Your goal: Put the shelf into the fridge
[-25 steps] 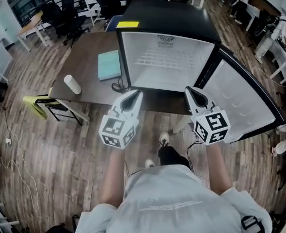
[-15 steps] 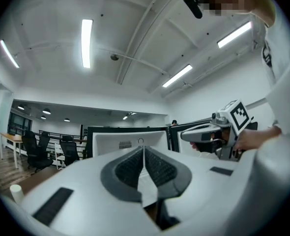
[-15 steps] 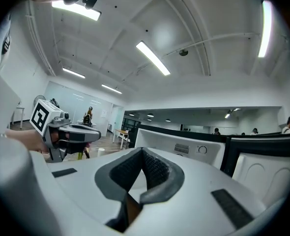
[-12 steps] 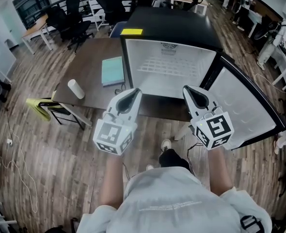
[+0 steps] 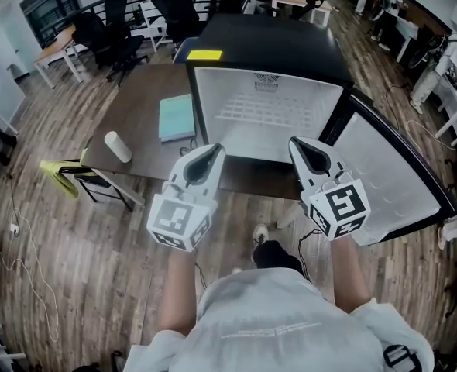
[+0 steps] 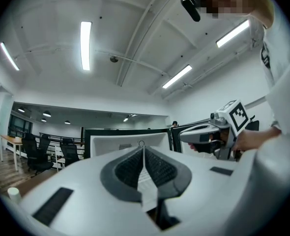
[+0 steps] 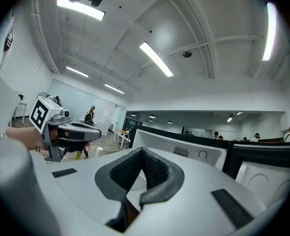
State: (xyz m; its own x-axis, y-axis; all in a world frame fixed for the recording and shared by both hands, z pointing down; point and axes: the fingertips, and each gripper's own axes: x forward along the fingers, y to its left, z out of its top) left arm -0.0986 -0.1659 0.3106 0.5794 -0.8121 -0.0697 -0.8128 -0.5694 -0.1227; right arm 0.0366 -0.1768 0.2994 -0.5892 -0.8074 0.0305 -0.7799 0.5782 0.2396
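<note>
**The shelf looks like it is in the fridge already**

The big black fridge point(image 5: 269, 46) stands on a dark table point(image 5: 135, 126). Its door point(image 5: 383, 169) is wide open and swung out to the right. Inside, the fridge is white and nearly bare. One thing shows in it: a white wire shelf point(image 5: 263, 111), lying flat across the inside, toward the back. I see no food and no bottles.

So I think the job is mostly done, because the shelf is in. What may be left is to shut the door.

The left gripper point(image 5: 210, 155) and the right gripper point(image 5: 310, 152) hang in front of the fridge, side by side and apart from it. Both have their jaws pressed tight together, and neither has hold of anything.

On the table, left of the fridge, lie a green book point(image 5: 176, 118) and a small white cup point(image 5: 118, 146).
</note>
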